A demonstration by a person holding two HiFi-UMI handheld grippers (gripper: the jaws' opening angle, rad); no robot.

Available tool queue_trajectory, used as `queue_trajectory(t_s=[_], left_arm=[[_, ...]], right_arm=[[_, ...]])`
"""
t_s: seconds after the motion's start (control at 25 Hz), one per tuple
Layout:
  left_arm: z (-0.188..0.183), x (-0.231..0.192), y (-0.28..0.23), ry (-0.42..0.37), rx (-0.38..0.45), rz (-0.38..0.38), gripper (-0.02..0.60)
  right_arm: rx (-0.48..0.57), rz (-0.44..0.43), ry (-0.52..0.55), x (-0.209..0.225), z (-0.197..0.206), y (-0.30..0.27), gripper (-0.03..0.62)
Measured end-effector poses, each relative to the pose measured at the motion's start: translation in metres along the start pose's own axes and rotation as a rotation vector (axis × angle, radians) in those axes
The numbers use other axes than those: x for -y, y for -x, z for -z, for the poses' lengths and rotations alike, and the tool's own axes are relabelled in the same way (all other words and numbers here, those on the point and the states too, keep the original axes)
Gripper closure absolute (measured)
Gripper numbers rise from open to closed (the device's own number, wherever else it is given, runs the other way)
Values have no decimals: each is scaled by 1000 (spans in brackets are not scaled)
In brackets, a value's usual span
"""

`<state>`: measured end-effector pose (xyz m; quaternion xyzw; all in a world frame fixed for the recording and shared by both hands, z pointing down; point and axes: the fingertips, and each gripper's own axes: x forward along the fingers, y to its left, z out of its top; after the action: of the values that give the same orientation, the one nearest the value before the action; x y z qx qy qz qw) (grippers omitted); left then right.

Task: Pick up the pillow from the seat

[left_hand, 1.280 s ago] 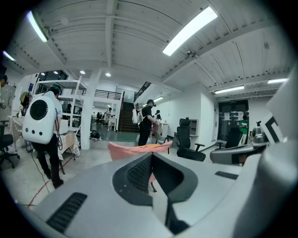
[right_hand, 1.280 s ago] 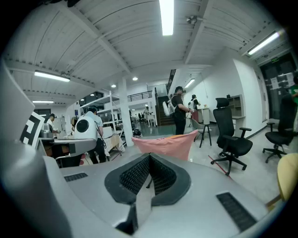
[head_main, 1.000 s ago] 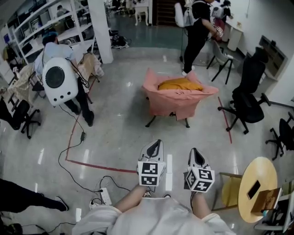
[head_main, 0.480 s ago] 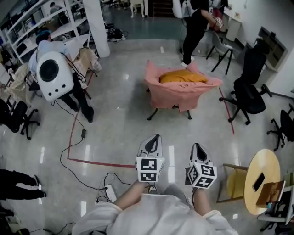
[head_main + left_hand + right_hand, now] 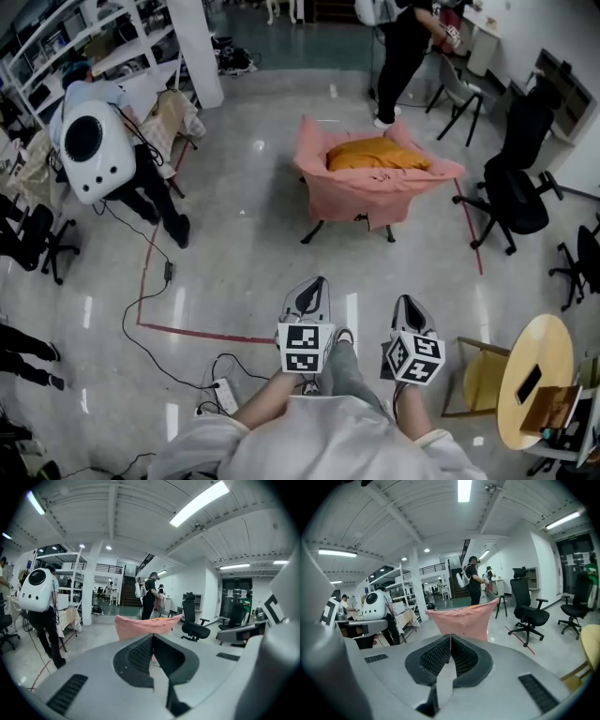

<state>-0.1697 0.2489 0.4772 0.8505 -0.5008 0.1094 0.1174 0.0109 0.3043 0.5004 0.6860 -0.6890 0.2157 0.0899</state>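
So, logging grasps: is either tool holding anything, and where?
Nothing held: left tool and right tool are shut and empty; the pillow lies on the seat.

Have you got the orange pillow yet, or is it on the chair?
Nothing looks done yet. The pillow lies on the pink-covered chair, far from both grippers. The left gripper and right gripper are shut and empty, pointing toward it. Left: walk over, open, grab it, lift.

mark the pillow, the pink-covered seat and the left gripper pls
pillow (image 5: 377,154), head view, middle of its orange top.
pink-covered seat (image 5: 361,199), head view, front drape of the cover.
left gripper (image 5: 316,285), head view, the tip where its closed jaws meet.
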Motion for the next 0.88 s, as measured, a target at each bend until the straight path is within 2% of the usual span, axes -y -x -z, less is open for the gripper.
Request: queue_trajectory(t_s=[0.32, 0.48, 0.68, 0.88], left_arm=[[-37, -7, -74, -30, 12, -29, 581], [-53, 1, -119, -62, 14, -42, 581], [-67, 11, -171, -66, 8, -40, 581], [-78, 5, -209, -66, 2, -84, 581]], right_arm=[[7, -45, -10, 26, -43, -72, 565], [1, -62, -12, 53, -64, -108, 565], [5, -56, -31, 91, -87, -148, 565], [-4, -72, -33, 115, -101, -181, 565]])
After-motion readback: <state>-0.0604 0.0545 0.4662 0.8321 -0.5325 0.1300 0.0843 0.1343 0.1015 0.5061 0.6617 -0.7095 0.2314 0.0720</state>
